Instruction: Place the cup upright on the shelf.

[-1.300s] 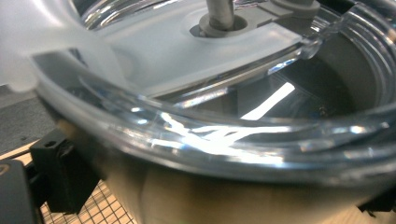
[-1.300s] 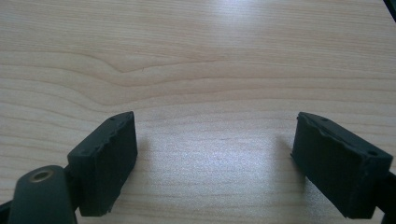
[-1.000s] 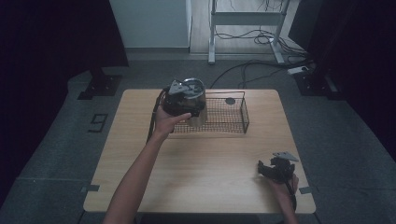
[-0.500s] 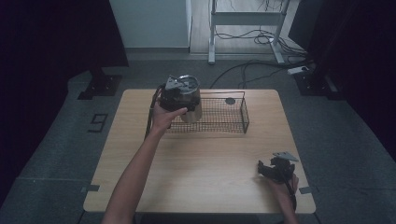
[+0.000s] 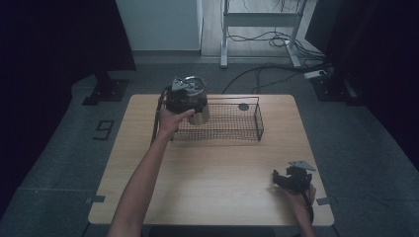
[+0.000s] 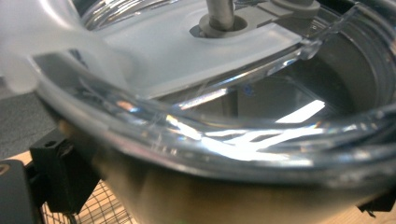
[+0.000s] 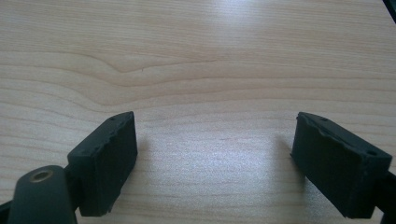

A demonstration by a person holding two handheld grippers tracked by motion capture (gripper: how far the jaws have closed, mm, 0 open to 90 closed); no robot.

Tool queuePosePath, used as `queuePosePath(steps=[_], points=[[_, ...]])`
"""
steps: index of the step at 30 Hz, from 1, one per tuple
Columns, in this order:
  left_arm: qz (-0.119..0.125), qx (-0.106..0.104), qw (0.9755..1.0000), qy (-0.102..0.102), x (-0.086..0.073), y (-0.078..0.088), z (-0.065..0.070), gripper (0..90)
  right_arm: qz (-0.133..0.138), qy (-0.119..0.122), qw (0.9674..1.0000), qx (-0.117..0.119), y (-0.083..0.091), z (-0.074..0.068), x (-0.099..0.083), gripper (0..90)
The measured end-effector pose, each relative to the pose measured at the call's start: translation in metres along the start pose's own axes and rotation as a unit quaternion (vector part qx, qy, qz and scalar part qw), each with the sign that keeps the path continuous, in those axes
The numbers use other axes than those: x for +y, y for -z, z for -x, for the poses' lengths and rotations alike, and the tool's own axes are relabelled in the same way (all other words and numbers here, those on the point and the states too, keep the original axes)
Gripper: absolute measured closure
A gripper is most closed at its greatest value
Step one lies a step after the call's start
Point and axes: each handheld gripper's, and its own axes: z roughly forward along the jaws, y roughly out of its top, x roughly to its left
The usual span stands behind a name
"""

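Note:
A metal pot with a clear lid [image 5: 196, 103] hangs in the air over the left end of a black wire basket [image 5: 237, 134]. My left gripper [image 5: 180, 98] is shut on its rim, and a hand holds that gripper from the near side. In the left gripper view the pot [image 6: 233, 154] sits close up between the black jaws, with a grey knob [image 6: 219, 14] on the lid and basket mesh [image 6: 102, 210] below. My right gripper [image 5: 282, 178] rests at the table's front right, open, with bare wood between its jaws [image 7: 215, 158].
The basket stands at the back middle of the wooden table [image 5: 212, 182] and holds a small dark round thing [image 5: 243, 106] at its far side. Dark floor, cables and stand legs lie beyond the table.
My left gripper and the pot have drifted a little to the left and slightly down over the basket's left end. The right gripper has kept still.

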Motion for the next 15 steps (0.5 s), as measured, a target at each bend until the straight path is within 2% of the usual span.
queuePosePath(steps=[1, 9, 15], points=[[-0.006, 0.006, 1.0, 0.001, -0.002, -0.002, -0.004, 4.0, 0.0, 0.0, 1.0, 0.0, 0.0, 0.0, 0.0, 14.0], [-0.007, 0.016, 0.9997, 0.014, -0.006, -0.012, -0.014, 4.0, 0.0, -0.001, 1.0, -0.001, 0.0, 0.0, 0.0, 14.0], [-0.013, 0.028, 0.9994, 0.018, -0.01, -0.021, -0.016, 4.0, 0.0, -0.001, 1.0, -0.001, 0.0, 0.0, 0.0, 14.0]])
